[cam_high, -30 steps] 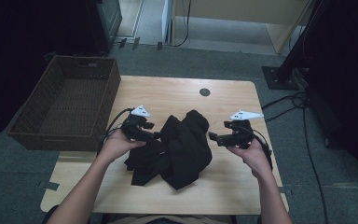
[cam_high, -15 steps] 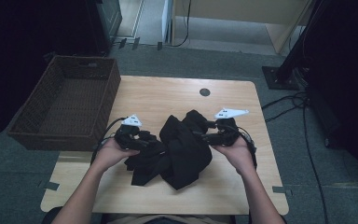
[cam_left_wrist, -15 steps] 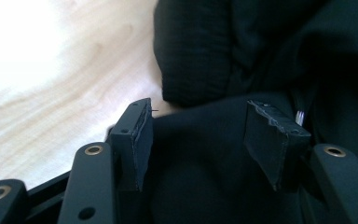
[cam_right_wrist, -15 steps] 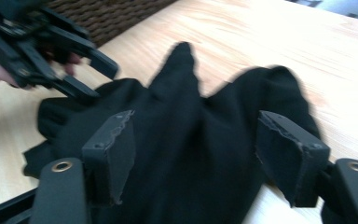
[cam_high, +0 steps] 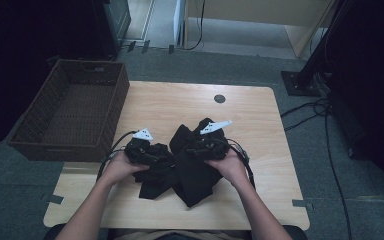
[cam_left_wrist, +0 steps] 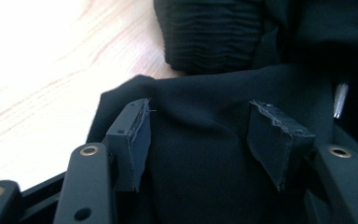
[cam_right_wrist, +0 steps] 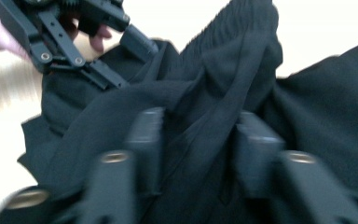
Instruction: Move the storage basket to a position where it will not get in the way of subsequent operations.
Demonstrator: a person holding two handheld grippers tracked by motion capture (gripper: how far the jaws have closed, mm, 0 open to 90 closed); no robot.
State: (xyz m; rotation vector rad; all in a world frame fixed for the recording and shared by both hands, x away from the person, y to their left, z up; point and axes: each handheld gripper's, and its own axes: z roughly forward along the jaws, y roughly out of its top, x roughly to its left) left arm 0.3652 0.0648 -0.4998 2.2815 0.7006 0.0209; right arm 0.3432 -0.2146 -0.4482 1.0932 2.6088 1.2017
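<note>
Lying crumpled mid-desk point(cam_high: 260, 107), the black garment point(cam_high: 190, 167) has bare wood all round and stretches from far-right to near-left. The left gripper point(cam_left_wrist: 205, 140) gapes around a fold. The right gripper point(cam_right_wrist: 198, 149) has just been closing around bunched cloth.

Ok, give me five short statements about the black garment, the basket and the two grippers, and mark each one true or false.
1. The black garment lies crumpled on the wooden table. True.
2. The wicker basket holds the garment. False: it holds no clothing, and the garment is on the table beside it.
3. Black fabric lies between the jaws of the left gripper. True.
4. The right gripper hovers above the basket. False: it is at the garment, fabric bunched between its jaws, which have just been closing.
5. The basket stands at the table's left edge in the high view. True.
</note>
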